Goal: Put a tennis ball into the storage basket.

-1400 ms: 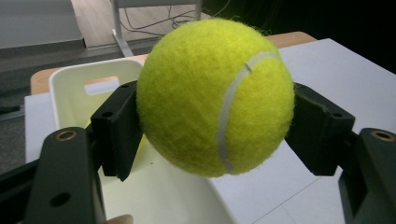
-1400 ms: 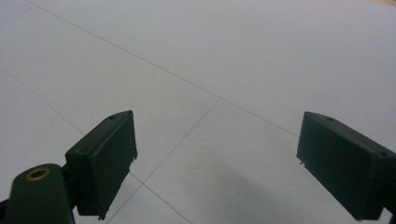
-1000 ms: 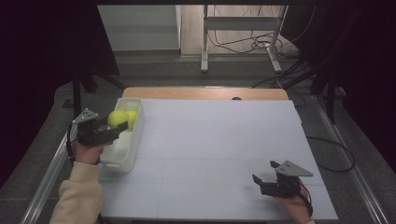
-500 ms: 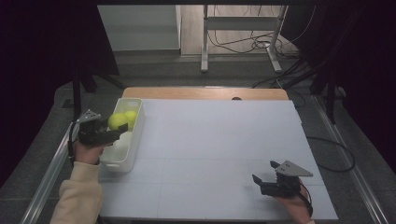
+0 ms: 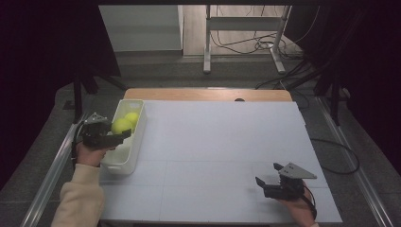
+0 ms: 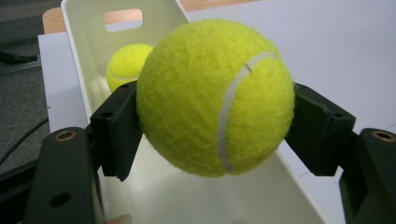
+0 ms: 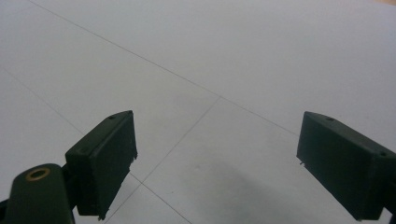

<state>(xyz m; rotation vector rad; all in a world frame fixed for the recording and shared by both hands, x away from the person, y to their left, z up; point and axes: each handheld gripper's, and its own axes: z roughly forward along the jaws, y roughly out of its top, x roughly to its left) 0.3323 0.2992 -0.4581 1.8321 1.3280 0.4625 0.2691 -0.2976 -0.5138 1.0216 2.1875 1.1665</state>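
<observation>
The room around me is dark, with black curtains on both sides, and a grey floor with loose cables [image 5: 241, 45] lies past the far end. In front of me is a big white table [image 5: 222, 151] with thin lines across it, and a strip of brown wood [image 5: 208, 94] shows at its far edge. On the left side of the table sits a long white bin [image 5: 124, 163]. My left claw [image 5: 118, 135] is pinching a tennis ball [image 5: 121, 125] from both sides, holding it just above the bin. From my left claw's camera, the ball [image 6: 215, 95] looks huge and fuzzy. A second ball [image 5: 133, 117] lies in the far part of the bin. My right claw [image 5: 263, 183] hangs low over the near right part of the table, well apart from the bin, with its jaws spread wide and nothing between them.
</observation>
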